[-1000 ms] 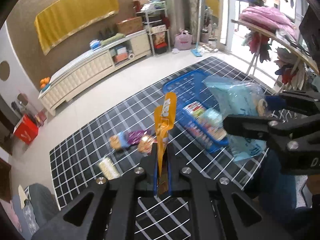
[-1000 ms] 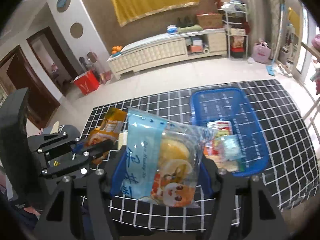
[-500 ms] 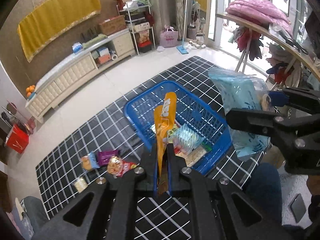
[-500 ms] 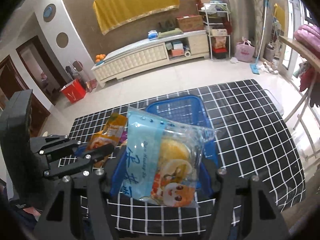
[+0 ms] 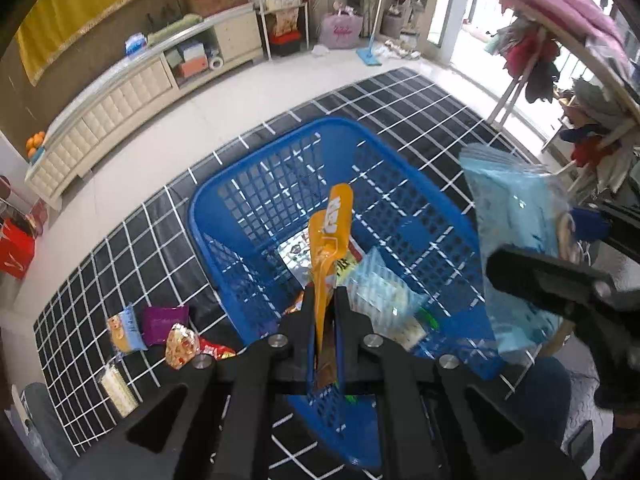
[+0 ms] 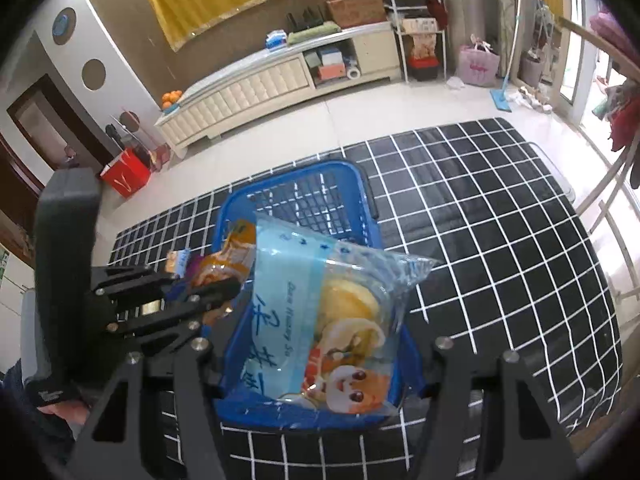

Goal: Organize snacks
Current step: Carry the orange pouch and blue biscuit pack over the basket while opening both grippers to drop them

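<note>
Both packets over the basket

Your left gripper (image 5: pixel 322 300) pinches the orange packet (image 5: pixel 330 228), your right gripper (image 6: pixel 320 364) clamps the blue bag (image 6: pixel 320 320); lower inside the blue basket (image 5: pixel 224 196) rim before releasing.

Bright daylight floods in from two o'clock; fisheye bending and black vignette at edges; slight motion blur.

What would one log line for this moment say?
left gripper: shut on orange packet | right gripper: shut on blue bag | both over blue basket
</note>
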{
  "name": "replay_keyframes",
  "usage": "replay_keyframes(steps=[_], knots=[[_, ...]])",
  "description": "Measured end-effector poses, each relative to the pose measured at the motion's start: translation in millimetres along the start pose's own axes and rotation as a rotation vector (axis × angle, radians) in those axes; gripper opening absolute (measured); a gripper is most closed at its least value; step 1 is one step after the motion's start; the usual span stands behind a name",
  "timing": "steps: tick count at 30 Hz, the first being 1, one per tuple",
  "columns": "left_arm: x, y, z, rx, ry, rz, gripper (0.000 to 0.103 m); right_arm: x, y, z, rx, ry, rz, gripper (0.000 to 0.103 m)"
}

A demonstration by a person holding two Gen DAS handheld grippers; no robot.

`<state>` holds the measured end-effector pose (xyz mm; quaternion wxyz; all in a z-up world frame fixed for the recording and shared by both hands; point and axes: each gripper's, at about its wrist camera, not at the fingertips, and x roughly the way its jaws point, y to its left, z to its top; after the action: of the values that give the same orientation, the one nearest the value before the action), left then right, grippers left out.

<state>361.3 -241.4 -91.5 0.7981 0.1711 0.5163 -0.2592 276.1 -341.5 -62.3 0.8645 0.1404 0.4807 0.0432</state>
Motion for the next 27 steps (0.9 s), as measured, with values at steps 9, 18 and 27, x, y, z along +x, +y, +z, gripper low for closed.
replay_keyframes(steps=[9,18,27], knots=[[36.9,24.3,26.7,-0.059,0.039,-0.033,0.011,30.0,-0.8,22.4,-0.007,0.042,-0.025,0.068],[12.0,40.3,15.3,-0.086,0.006,-0.03,0.033,34.9,4.2,20.4,0.009,0.075,-0.025,0.068],[-6.8,67.8,3.1,-0.108,-0.008,0.035,0.046,57.9,33.6,32.1,-0.05,0.115,-0.065,0.068]])
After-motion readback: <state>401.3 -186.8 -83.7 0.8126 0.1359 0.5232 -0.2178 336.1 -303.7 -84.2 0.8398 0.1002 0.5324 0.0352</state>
